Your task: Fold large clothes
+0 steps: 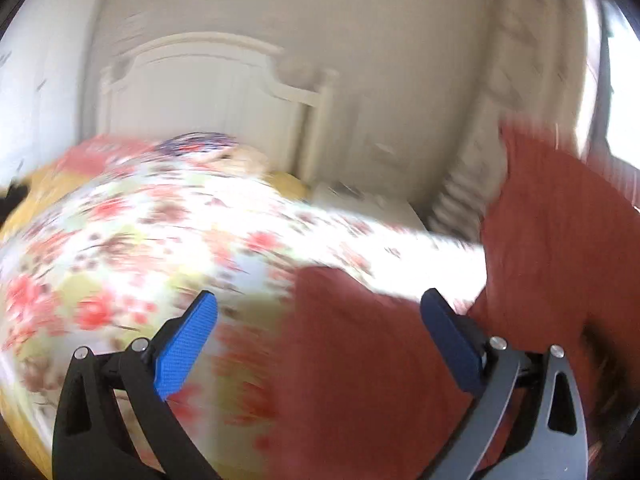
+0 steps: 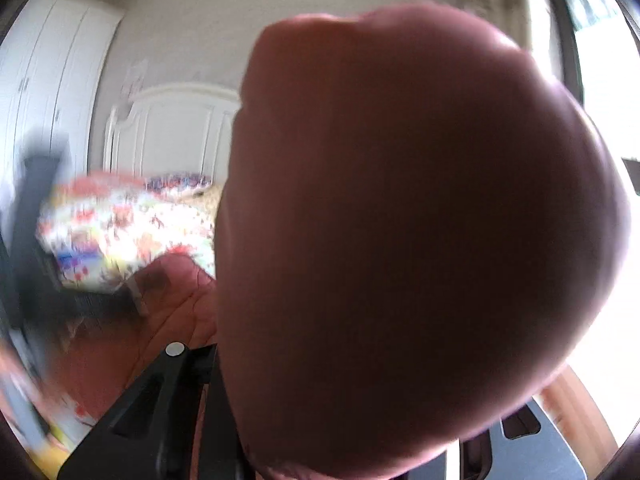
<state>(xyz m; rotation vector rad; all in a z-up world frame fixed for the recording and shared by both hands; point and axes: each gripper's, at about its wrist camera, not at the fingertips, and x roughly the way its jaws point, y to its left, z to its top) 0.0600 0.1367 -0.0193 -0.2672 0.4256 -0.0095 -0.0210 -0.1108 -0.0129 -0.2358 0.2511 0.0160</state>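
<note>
The red garment (image 1: 360, 360) lay draped on the flowered bedspread (image 1: 120, 248), part of it lifted at the right. The left gripper (image 1: 320, 344) stood wide and empty above it, while a bunched fold (image 2: 400, 220) filled the right view, seemingly clenched in the right gripper, whose fingertips were hidden. The cloth looked soft, limp and light, probably best taken at an edge or corner.

view: mostly filled by bunched red garment (image 2: 400, 240) close to lens | right gripper (image 2: 256, 420): fingertips hidden behind cloth | background left: floral bedding (image 2: 128, 224), white headboard (image 2: 176, 128), white wardrobe (image 2: 44, 80), blurred
</note>
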